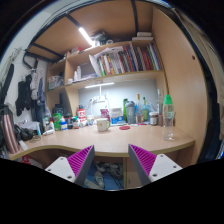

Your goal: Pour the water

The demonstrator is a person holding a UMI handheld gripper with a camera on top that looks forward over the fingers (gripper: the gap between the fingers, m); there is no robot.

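So the gripper [112, 163] is hanging in the air in front of a desk, fingers spread wide apart with nothing between them. You can see both pink pads [80, 160] on the inner faces, and there's just open space in the gap, looking down at the dark area under the desk.

The wooden desk [105, 143] sits beyond the fingers, well apart from them. On its right end, near the side wall, stands a clear plastic bottle with a green cap [168, 115], upright. That looks like the water thing for the job, though I can't tell how full it is. Left of it there's a cluster of smaller bottles and containers [138, 110] along the back of the desk. Closer to the middle sits a white mug [102, 124], upright, with a red item just beside it that I can't make out.

Above the desk there's a shelf of books [125, 60], and a strip light [86, 37] glowing up top. The left end of the desk is crowded with clutter [55, 120].
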